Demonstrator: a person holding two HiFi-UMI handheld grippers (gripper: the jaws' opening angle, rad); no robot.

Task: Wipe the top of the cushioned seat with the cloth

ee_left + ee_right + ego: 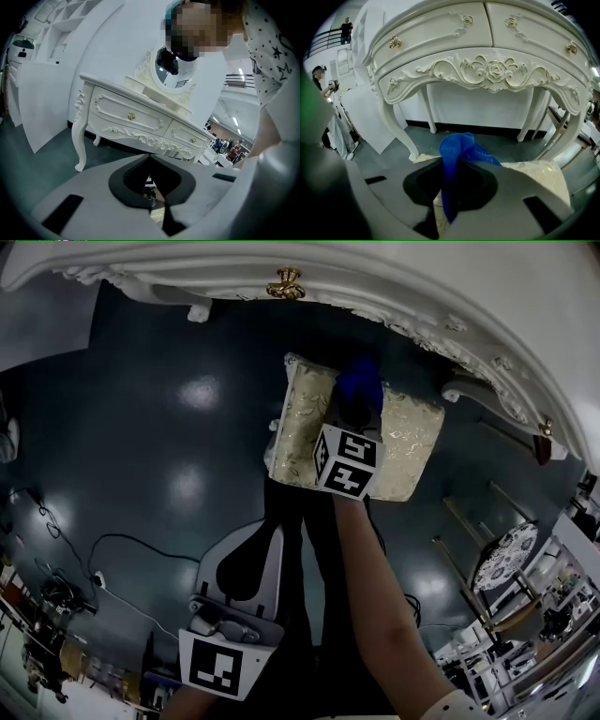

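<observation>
The cushioned seat [408, 442] has a cream and gold patterned top and stands on the dark floor in front of a white dressing table [281, 277]. My right gripper [357, 409] is over the seat's middle, shut on a blue cloth [361, 381] that bunches up beyond its jaws. In the right gripper view the cloth [461, 147] hangs down between the jaws of the right gripper [450, 187], with the seat [539, 171] just below. My left gripper [251, 554] is held low at the near left, away from the seat, jaws together and nothing in them. In its own view the left gripper [152, 199] looks shut.
The dressing table [487, 70] with its curved legs stands close behind the seat. Cables [103, 554] lie on the floor at the left. A round patterned stool and wooden furniture [502, 559] crowd the right. A white panel [42, 103] leans beside the dressing table [140, 117].
</observation>
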